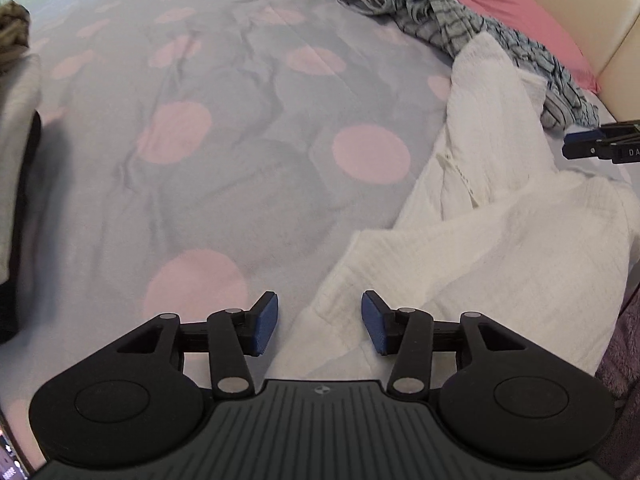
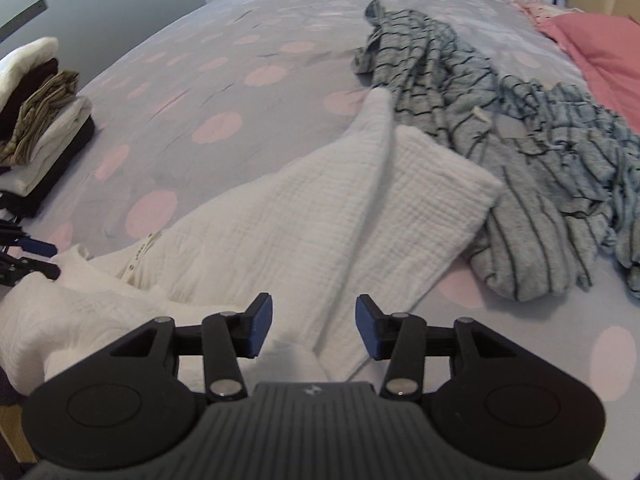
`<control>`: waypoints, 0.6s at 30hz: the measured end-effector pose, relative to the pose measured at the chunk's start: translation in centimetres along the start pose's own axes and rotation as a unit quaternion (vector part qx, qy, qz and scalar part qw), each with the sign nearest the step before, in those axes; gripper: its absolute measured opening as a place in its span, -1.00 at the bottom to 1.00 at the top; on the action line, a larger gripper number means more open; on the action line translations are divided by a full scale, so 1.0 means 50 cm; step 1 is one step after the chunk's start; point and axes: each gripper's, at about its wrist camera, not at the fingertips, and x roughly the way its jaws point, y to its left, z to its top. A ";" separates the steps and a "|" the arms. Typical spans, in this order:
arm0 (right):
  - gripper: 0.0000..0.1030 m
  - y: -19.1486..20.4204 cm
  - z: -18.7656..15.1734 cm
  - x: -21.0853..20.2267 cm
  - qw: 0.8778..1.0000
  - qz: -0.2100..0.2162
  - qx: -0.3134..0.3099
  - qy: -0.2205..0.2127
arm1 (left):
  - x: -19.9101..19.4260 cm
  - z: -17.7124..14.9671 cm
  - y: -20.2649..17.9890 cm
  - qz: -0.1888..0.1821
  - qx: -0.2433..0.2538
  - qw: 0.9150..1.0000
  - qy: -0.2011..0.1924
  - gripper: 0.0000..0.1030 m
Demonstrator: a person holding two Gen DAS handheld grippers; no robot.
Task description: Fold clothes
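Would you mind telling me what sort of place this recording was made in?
Most likely a home bedroom. The work surface is a bed with a grey, pink-dotted cover, a pink pillow lies at its head against a padded cream headboard, and a stack of folded clothes sits at one edge.

The right hand-held gripper (image 2: 314, 328) hovers with jaws apart over the near edge of a white garment (image 2: 320, 216) spread rumpled on the bed (image 2: 208, 80). A grey striped garment (image 2: 500, 152) lies crumpled beside it, touching its far side. A pile of folded clothes (image 2: 36, 104) sits at the left edge; the left hand-held gripper (image 2: 28, 256) shows below it. A pink pillow (image 2: 600, 52) lies far right.
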 end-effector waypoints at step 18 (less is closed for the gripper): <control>-0.83 -0.010 -0.023 -0.025 0.995 0.091 -0.029 0.040 | -0.009 0.006 -0.009 -0.020 0.010 1.000 0.000 -0.79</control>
